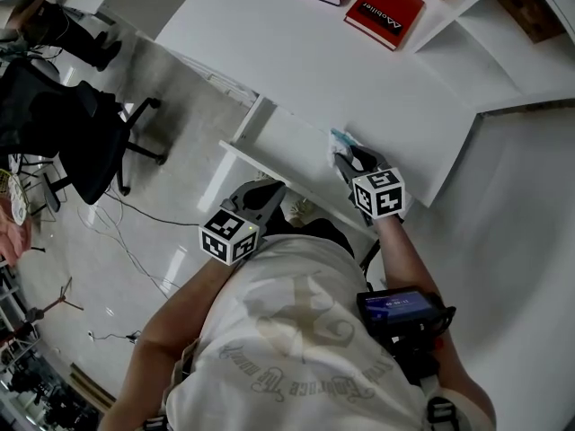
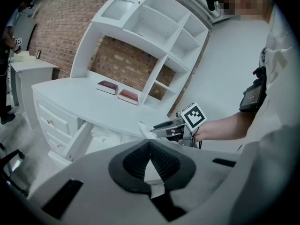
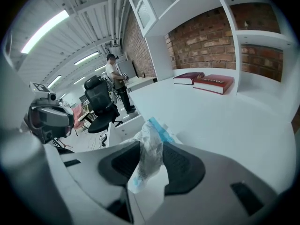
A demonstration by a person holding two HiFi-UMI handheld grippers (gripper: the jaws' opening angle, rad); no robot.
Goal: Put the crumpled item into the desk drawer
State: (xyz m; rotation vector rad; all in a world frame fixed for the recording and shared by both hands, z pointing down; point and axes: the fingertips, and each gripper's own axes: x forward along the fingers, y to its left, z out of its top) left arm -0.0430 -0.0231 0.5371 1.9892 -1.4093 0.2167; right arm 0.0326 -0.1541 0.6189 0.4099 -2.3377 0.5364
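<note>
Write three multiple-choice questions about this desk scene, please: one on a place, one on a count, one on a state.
1. Where is the crumpled item?
A. between the jaws of the right gripper
B. on the floor
C. on a top shelf

2. How many red books lie on the desk?
A. one
B. two
C. four

3. In what state is the desk drawer?
A. pulled open
B. pushed fully shut
C. taken out and set on the floor

Answers:
1. A: the right gripper view shows both pads pressed on the white and blue item.
2. B: the head view shows two lying side by side at the back of the desk.
3. A: the head view shows it standing out from under the desk top.
</note>
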